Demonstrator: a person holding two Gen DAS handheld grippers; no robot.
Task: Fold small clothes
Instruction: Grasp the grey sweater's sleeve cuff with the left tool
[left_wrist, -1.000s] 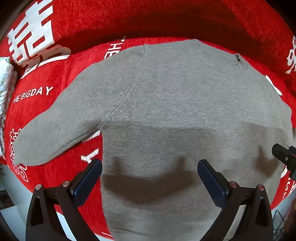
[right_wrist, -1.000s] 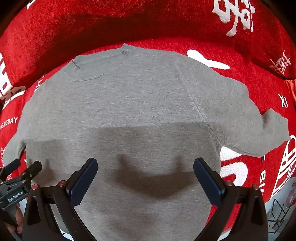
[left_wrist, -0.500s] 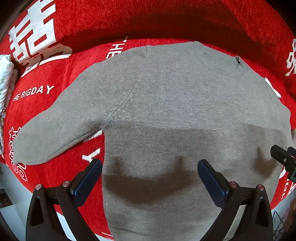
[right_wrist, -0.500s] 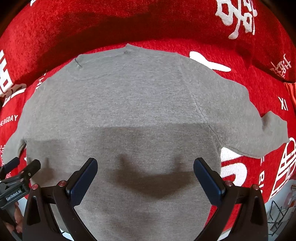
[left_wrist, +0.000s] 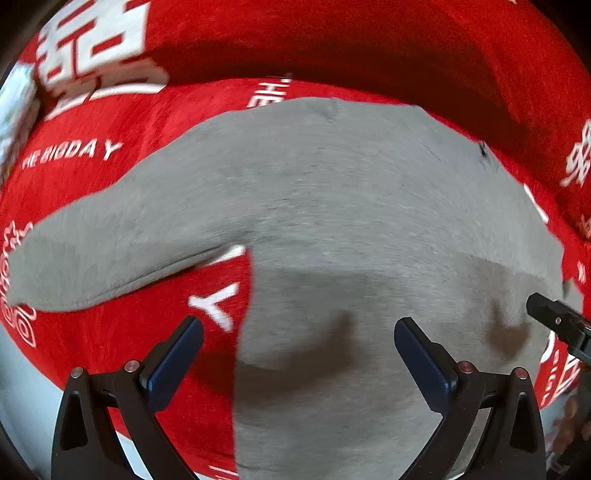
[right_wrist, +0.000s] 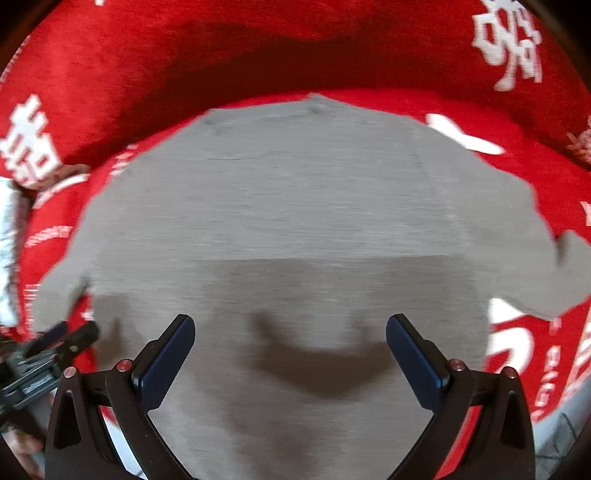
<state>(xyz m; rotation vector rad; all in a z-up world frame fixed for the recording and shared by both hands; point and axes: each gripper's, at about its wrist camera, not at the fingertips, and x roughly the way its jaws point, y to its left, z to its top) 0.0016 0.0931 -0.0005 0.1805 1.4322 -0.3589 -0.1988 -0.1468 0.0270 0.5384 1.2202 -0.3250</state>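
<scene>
A small grey long-sleeved sweater (left_wrist: 351, 221) (right_wrist: 288, 221) lies spread flat, neck away from me, both sleeves out to the sides. My left gripper (left_wrist: 299, 350) hovers open above its lower left edge, left finger over red cloth, right finger over grey. My right gripper (right_wrist: 290, 347) hovers open over the lower middle of the body, nothing between its pads. The left sleeve (left_wrist: 96, 258) points left; the right sleeve (right_wrist: 554, 266) points right. Each gripper shows at the other view's edge: right gripper (left_wrist: 557, 325), left gripper (right_wrist: 55, 347).
The sweater rests on a red cover with white lettering (left_wrist: 110, 147) (right_wrist: 517, 48), which rises into a backrest behind. A white patterned object (left_wrist: 14, 107) lies at the far left. Pale floor (left_wrist: 22, 398) shows below the cover's front edge.
Both views have shifted left and are motion-blurred. The left gripper now straddles the sweater's left side edge; more of the left sleeve and red cover shows. Both stay open.
</scene>
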